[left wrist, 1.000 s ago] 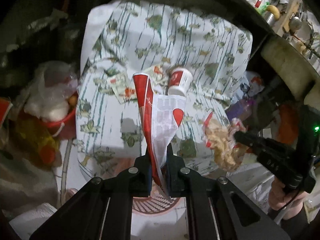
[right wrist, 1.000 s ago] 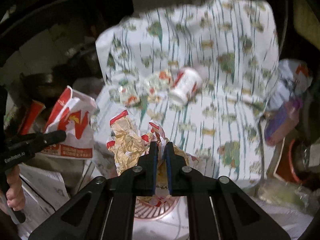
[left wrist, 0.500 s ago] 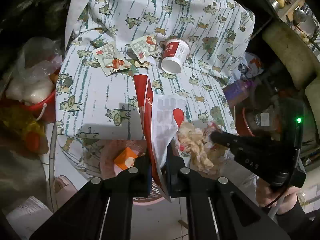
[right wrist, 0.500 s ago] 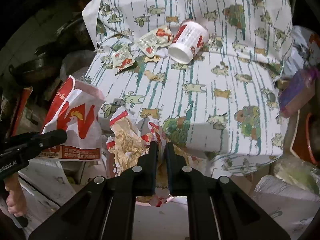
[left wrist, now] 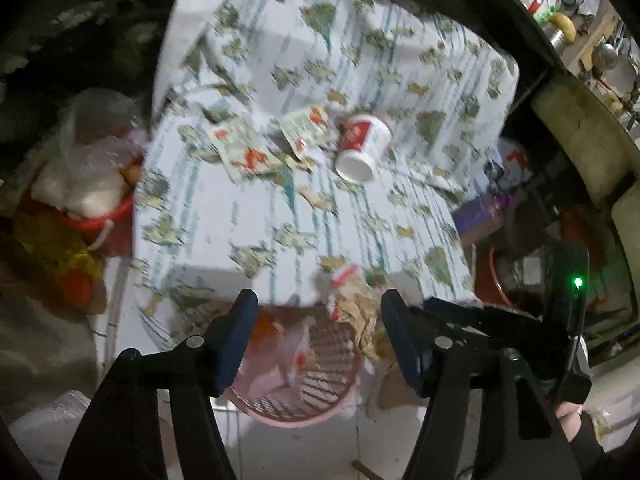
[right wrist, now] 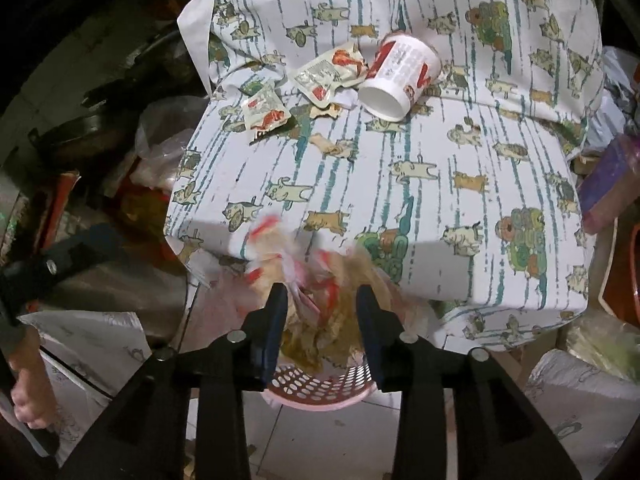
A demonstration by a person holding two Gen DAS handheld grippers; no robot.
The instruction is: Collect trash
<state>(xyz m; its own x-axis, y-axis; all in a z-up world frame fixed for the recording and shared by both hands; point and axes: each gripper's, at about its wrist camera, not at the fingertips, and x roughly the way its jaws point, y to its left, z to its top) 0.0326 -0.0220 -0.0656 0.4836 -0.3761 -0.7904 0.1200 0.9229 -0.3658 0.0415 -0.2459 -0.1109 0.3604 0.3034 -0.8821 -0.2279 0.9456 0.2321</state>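
A pink perforated basket point(left wrist: 320, 408) sits on the floor below the table's front edge; it also shows in the right wrist view point(right wrist: 320, 394). My left gripper point(left wrist: 318, 316) is open and empty above it; the red-and-white paper bag point(left wrist: 298, 350) lies in the basket. My right gripper point(right wrist: 322, 300) is open, with the crumpled brown wrapper point(right wrist: 316, 280) blurred between its fingers, over the basket. A red-and-white paper cup point(right wrist: 400, 76) lies on its side on the table beside two sauce packets point(right wrist: 328, 72) point(right wrist: 266, 114).
The table carries a patterned cloth point(right wrist: 460, 184). A red bucket with plastic bags point(left wrist: 88, 196) stands left of it. A purple item point(right wrist: 608, 184) and a red-rimmed container point(left wrist: 500, 280) are on the right. White sacks point(right wrist: 580, 396) sit on the floor.
Both grippers opened. The left one let go of the red-and-white bag, which now lies in the basket. The right one released the crumpled wrapper, now blurred between its fingers.
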